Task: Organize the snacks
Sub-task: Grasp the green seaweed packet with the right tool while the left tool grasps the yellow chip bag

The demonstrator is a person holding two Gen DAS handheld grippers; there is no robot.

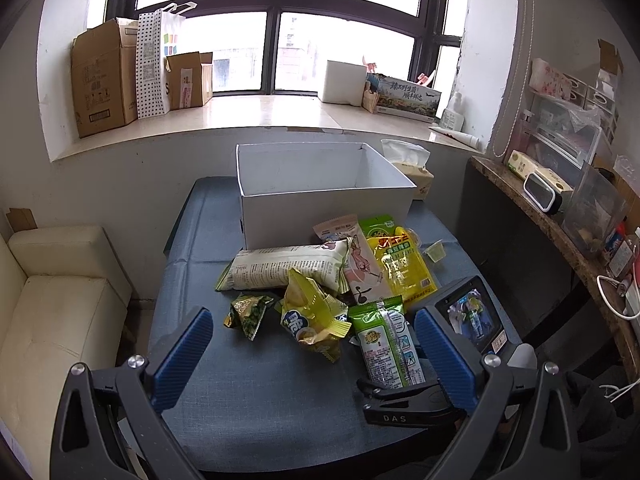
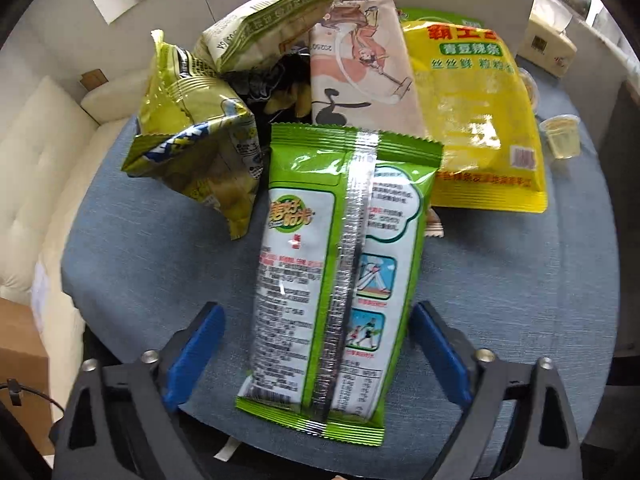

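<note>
Green snack packet (image 2: 340, 280) between spread right tool (image 2: 316, 352) fingers, untouched

Both the left gripper (image 1: 314, 354) and the right gripper (image 2: 316, 354) have black triangular-cutout frames, silver screws, and ribbed blue finger pads (image 1: 182, 360) (lettering "DAS" at five o'clock).

— On top of the blue table (image 1: 248, 364)?
— White box (image 1: 320, 196) at the far edge, tissue box (image 1: 416, 176) just right of it.
— Nearer?
— Snack pile: long pale bag (image 1: 288, 266), yellow bag (image 2: 476, 120), small green pouch (image 1: 248, 312), green packet (image 2: 340, 272) closest. Jelly cup (image 2: 562, 136) apart, at right.
</note>
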